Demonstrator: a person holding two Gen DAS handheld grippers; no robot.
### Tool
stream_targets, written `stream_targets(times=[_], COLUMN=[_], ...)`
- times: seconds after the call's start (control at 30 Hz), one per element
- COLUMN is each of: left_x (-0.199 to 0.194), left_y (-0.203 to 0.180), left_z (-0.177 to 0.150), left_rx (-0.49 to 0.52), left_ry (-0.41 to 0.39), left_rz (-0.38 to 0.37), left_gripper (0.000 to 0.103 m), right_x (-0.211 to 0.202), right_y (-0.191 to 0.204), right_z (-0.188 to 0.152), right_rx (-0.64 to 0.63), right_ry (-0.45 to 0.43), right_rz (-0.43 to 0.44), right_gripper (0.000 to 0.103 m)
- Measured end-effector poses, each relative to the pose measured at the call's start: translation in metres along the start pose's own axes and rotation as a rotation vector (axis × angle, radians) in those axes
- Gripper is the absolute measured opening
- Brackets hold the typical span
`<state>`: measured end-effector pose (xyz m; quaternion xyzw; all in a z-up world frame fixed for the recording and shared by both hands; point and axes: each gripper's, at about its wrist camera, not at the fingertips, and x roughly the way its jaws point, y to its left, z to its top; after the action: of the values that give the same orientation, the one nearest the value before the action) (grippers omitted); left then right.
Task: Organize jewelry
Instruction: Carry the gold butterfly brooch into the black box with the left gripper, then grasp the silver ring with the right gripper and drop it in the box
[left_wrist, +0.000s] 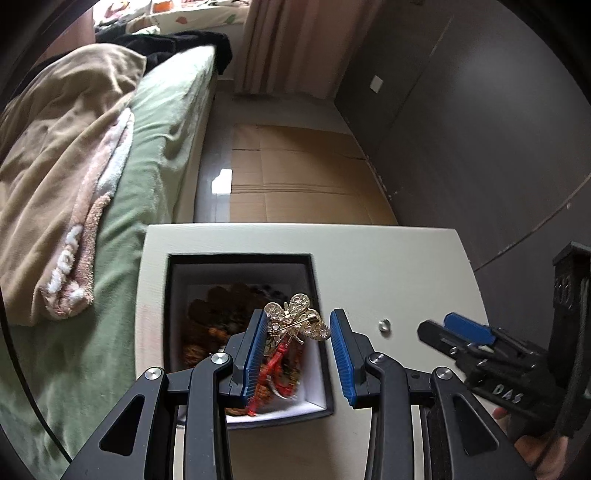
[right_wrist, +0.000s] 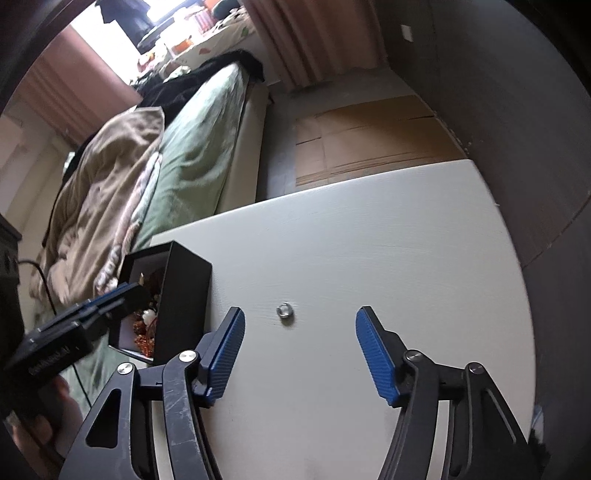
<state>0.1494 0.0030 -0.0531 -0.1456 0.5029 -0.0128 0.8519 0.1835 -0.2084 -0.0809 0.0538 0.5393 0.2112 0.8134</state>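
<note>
Gold butterfly brooch (left_wrist: 295, 323) sits between the left gripper's (left_wrist: 299, 354) blue pads, apparently pinched, though contact on the right pad is unclear, above the open black jewelry box (left_wrist: 242, 260) on the white table (left_wrist: 388, 266). Through the right wrist camera, the right gripper (right_wrist: 300, 354) stands spread and empty over a small silver ring (right_wrist: 284, 310) lying on the table beside the box.

Home bedroom. Bed (left_wrist: 155, 122) with green sheet, rumpled tan blanket (left_wrist: 62, 147), dark clothes at far end. Pink curtain (left_wrist: 291, 44) beside window. Small white table (right_wrist: 369, 258) at bedside, flattened cardboard (left_wrist: 299, 173) on floor, dark wardrobe (left_wrist: 480, 110) opposite.
</note>
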Motion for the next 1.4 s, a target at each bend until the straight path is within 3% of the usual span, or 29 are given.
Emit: stream_targets(times=[0.37, 0.6, 0.7, 0.77, 0.9, 1.03, 1.1, 1.17, 1.3, 1.33, 1.37, 1.4], left_x=[-0.011, -0.023, -0.022, -0.017, -0.010, -0.010, -0.013, -0.017, -0.023, -0.024, -0.026, -0.027], left_y=[0.040, 0.058, 0.056, 0.052, 0.046, 0.045, 0.049, 0.051, 0.058, 0.060, 0.062, 0.063], left_z=[0.005, 0.005, 0.003, 0.002, 0.001, 0.001, 0.001, 0.002, 0.004, 0.004, 0.004, 0.005], left_rx=[-0.083, -0.120, -0.116, -0.108, -0.108, -0.115, -0.128, -0.134, -0.149, -0.152, -0.155, -0.156], left_ry=[-0.016, -0.032, -0.022, -0.001, 0.027, 0.021, 0.011, -0.003, -0.019, -0.022, -0.027, -0.028], left_rz=[-0.007, -0.022, -0.040, -0.061, -0.122, -0.121, -0.119, -0.117, -0.111, -0.109, -0.105, -0.103], left_gripper=[0.036, 0.036, 0.036, 0.036, 0.037, 0.041, 0.059, 0.068, 0.068, 0.068, 0.068, 0.072], right_x=[0.038, 0.051, 0.051, 0.049, 0.037, 0.020, 0.017, 0.014, 0.023, 0.026, 0.030, 0.032], right_y=[0.026, 0.041, 0.043, 0.038, 0.035, 0.033, 0.032, 0.031, 0.034, 0.034, 0.034, 0.033], right_z=[0.000, -0.008, -0.008, -0.008, -0.005, 0.000, 0.003, 0.004, 0.008, 0.007, 0.007, 0.007], right_rx=[-0.087, -0.193, -0.218, -0.197, -0.162, -0.122, -0.100, -0.086, -0.078, -0.078, -0.076, -0.075], right_ry=[0.060, 0.071, 0.064, 0.069, 0.034, -0.007, -0.019, -0.028, 0.000, 0.012, 0.017, 0.011], right_rz=[-0.054, -0.146, -0.184, -0.155, -0.104, -0.035, -0.005, 0.008, -0.027, -0.037, -0.047, -0.050], right_gripper=[0.047, 0.035, 0.012, 0.004, 0.004, 0.004, 0.004, 0.004, 0.006, 0.019, 0.041, 0.050])
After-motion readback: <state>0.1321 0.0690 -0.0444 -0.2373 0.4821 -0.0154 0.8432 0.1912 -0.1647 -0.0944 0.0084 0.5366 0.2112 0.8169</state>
